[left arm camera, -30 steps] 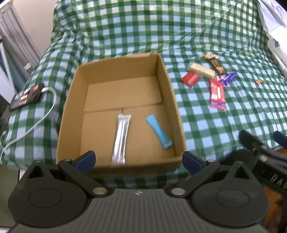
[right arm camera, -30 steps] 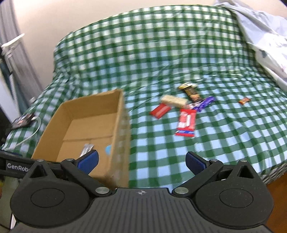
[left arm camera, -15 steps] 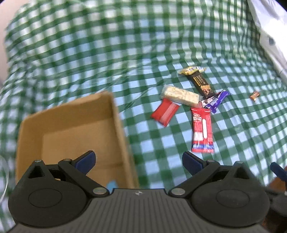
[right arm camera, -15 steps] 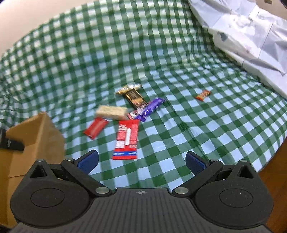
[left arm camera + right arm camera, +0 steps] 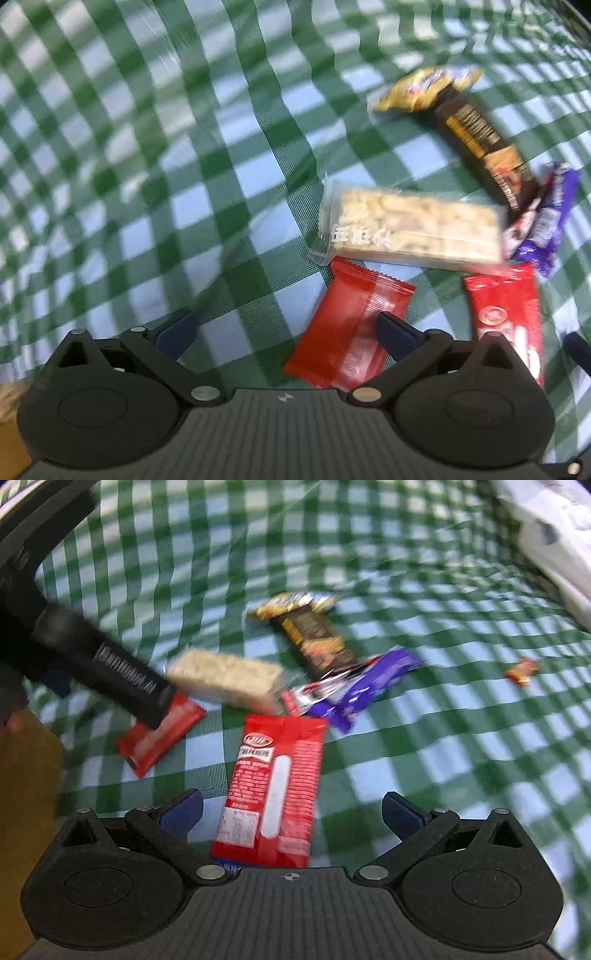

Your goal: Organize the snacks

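Note:
Several snacks lie on the green checked cloth. In the left wrist view my left gripper (image 5: 284,332) is open just above a small red packet (image 5: 347,332), whose lower part lies by the right finger. Beyond it are a pale rice bar (image 5: 410,229), a brown bar (image 5: 476,136), a purple wrapper (image 5: 546,221) and a long red wafer pack (image 5: 506,317). In the right wrist view my right gripper (image 5: 291,812) is open, with the red wafer pack (image 5: 273,790) between its fingers. The left gripper's finger (image 5: 107,668) touches the small red packet (image 5: 162,734).
The cardboard box edge (image 5: 29,797) shows at the left of the right wrist view. A small orange candy (image 5: 522,669) lies alone at the right. A white sheet (image 5: 546,535) lies at the far right.
Both grippers have moved forward and down to the snack pile. The box has slid out of the left view. The left finger now reaches the small red packet.

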Demonstrator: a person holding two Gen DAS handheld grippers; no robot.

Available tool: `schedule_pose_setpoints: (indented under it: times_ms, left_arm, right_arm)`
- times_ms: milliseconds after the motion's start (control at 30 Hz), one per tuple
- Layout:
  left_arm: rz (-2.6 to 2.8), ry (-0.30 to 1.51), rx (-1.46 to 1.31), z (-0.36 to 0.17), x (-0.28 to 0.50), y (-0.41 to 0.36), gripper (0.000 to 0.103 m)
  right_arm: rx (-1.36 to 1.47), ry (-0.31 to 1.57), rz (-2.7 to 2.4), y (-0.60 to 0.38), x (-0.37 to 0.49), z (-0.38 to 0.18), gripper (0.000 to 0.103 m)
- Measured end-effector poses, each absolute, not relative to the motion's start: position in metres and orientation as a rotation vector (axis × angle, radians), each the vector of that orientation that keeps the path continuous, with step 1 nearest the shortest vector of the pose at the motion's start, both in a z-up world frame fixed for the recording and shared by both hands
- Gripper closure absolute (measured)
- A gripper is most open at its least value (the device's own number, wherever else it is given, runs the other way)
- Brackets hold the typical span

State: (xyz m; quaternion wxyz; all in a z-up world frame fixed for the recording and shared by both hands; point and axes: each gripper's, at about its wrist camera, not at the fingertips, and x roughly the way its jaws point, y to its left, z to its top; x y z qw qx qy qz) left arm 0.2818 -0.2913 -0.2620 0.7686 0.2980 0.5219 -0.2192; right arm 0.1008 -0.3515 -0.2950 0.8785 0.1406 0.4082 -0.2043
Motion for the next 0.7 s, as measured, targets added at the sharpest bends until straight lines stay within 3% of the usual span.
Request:
schedule_pose_setpoints:
  times_ms: [100, 267, 300, 333, 400, 433, 700]
  left_arm:
    - [-0.54, 1.223, 0.522, -0.277, 0.295, -0.285, 0.0]
    - [-0.542, 1.172, 0.495, -0.277, 0.29, -0.274, 0.0]
    - [-0.545, 1.172, 0.503, -0.275, 0.288, -0.274, 0.01]
    - [-0.567, 1.176, 0.485, -0.271, 0.286, -0.273, 0.02]
    - [-0.589, 1.149, 0.497, -0.259, 0.279, -0.274, 0.085]
    - [-0.597, 1.155, 0.51, -0.255, 0.277, -0.274, 0.092]
    - [-0.627, 1.098, 0.396, -0.192, 0.227, -0.248, 0.095]
  right_arm:
    - [0.154, 0.776, -0.445, -0.338, 0.106, -0.306, 0.001]
    - [0.176, 0.74, -0.448, -0.341, 0.102, -0.309, 0.001]
    - [0.176, 0.748, -0.447, -0.341, 0.102, -0.308, 0.004]
    - [0.177, 0.747, -0.432, -0.339, 0.101, -0.306, 0.022]
    - [0.149, 0.737, -0.4, -0.329, 0.095, -0.298, 0.055]
    - [0.149, 0.754, -0.392, -0.326, 0.094, -0.297, 0.057]
    - [0.274, 0.766, -0.451, -0.336, 0.052, -0.257, 0.059]
